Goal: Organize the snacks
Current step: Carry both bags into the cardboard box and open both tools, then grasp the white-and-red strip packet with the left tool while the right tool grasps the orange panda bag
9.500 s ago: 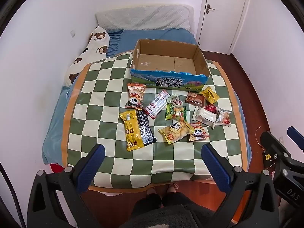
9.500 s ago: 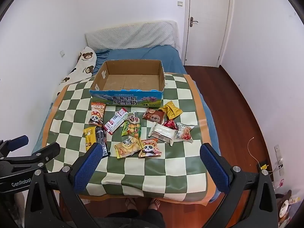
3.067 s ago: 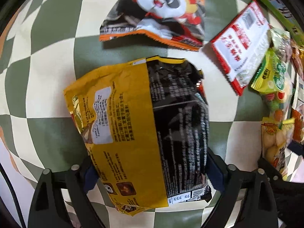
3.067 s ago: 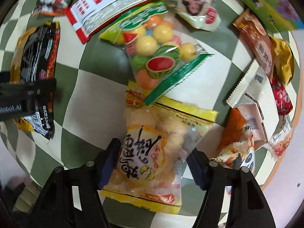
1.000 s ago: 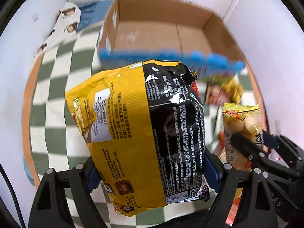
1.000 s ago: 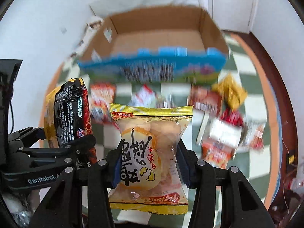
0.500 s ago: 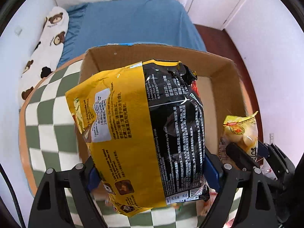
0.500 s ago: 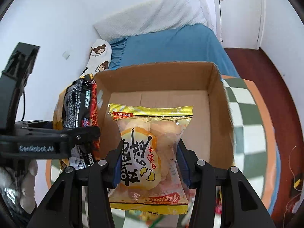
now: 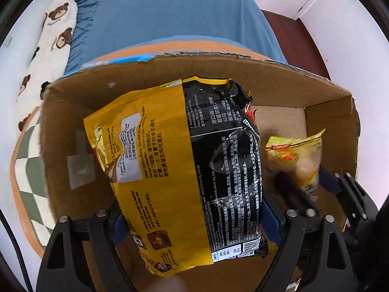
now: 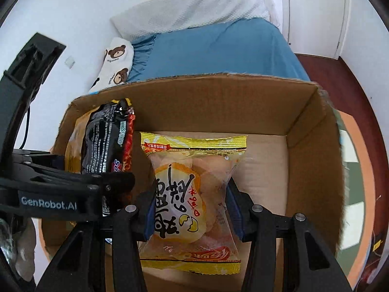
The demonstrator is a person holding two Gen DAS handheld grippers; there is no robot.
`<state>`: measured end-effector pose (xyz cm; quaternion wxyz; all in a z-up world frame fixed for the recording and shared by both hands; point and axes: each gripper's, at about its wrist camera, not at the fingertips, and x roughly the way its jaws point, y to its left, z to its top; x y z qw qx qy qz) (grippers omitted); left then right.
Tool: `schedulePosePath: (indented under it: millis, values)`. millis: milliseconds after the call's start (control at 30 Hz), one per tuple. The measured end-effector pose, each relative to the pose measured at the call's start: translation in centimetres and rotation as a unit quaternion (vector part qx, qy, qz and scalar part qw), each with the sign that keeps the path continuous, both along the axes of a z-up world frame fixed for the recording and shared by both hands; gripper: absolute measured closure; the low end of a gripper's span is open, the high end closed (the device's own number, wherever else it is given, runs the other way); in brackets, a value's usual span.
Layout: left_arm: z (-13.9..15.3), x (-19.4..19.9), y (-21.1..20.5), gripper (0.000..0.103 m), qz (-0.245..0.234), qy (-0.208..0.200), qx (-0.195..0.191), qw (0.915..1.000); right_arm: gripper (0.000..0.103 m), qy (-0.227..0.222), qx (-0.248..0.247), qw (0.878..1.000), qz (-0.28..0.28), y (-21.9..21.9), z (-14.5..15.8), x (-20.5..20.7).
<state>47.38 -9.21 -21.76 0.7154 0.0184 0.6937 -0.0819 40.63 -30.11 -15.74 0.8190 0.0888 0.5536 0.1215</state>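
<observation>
Gripping noodle packet (image 9: 175,170) between left claw (image 9: 194,221) fingers over cardboard box (image 9: 267,82).

White walls (image 10: 80,7), white door (image 10: 313,12) at right, dark wood floor (image 10: 359,92). Blue bed (image 10: 218,51) with white headboard (image 10: 194,7), bear pillow (image 10: 116,60) at left edge. Checked cloth (image 9: 29,165) over bed's near end.

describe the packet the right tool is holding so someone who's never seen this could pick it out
Find the open cardboard box on the bed. Two packets hang inside it, each clamped in a tool; the right tool grips the one nearer the box's right wall. That egg snack packet is clear with yellow ends and pale round pieces inside, unlike the larger yellow-and-black noodle packet beside it.
</observation>
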Motion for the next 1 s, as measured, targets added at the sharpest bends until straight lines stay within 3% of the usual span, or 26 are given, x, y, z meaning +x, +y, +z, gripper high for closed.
schedulePosePath:
  millis: [100, 267, 500, 1000]
  values:
    - [-0.5, 0.4, -0.1, 0.013, 0.004, 0.004, -0.002, 1.0, 0.013, 0.012, -0.009, 1.0, 0.008, 0.5, -1.6, 1.1]
    - [0.0, -0.4, 0.3, 0.013, 0.012, -0.011, -0.008, 0.9998, 0.012, 0.013, -0.009, 1.0, 0.007, 0.3, -2.2, 1.9]
    - [2.6, -2.1, 1.4, 0.013, 0.043, -0.065, -0.015, 0.9969, 0.012, 0.013, -0.024, 1.0, -0.01, -1.1, -1.0, 1.3]
    - [10.0, -11.0, 1.1, 0.013, 0.047, -0.19, 0.0, 0.9806, 0.012, -0.045, -0.036, 0.997, -0.045, -4.7, 7.4, -6.2]
